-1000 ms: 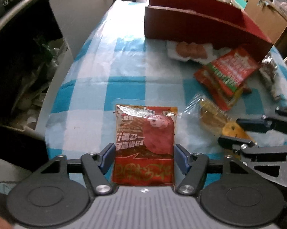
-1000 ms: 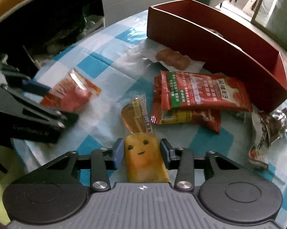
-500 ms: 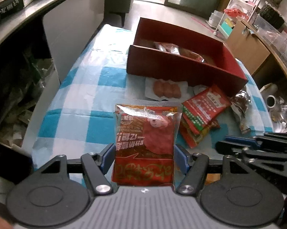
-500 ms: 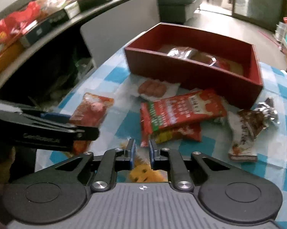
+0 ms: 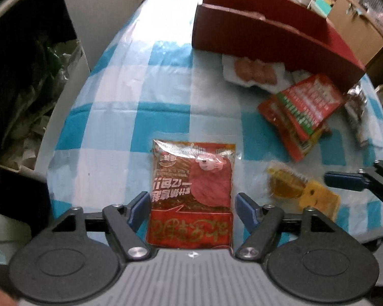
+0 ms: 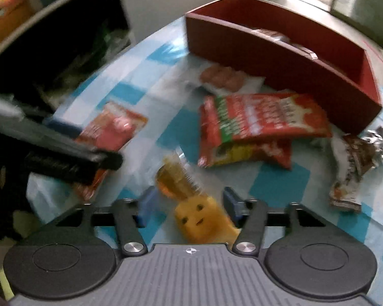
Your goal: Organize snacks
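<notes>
Both grippers opening over snacks near the red box (image 5: 275,38).
Left gripper (image 5: 192,205) jaws straddle the red packet (image 5: 191,193), pads clear. Right gripper (image 6: 187,204) straddles the yellow packet (image 6: 201,223); only the right wrist view shows inside the red box.

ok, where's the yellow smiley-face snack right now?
Right wrist view: yellow snack lies on the checked cloth between the opening jaws of the right gripper, untouched, below the stacked red packets.

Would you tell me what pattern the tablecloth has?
The tablecloth has blue and white checks, clearest in the left wrist view.
</notes>
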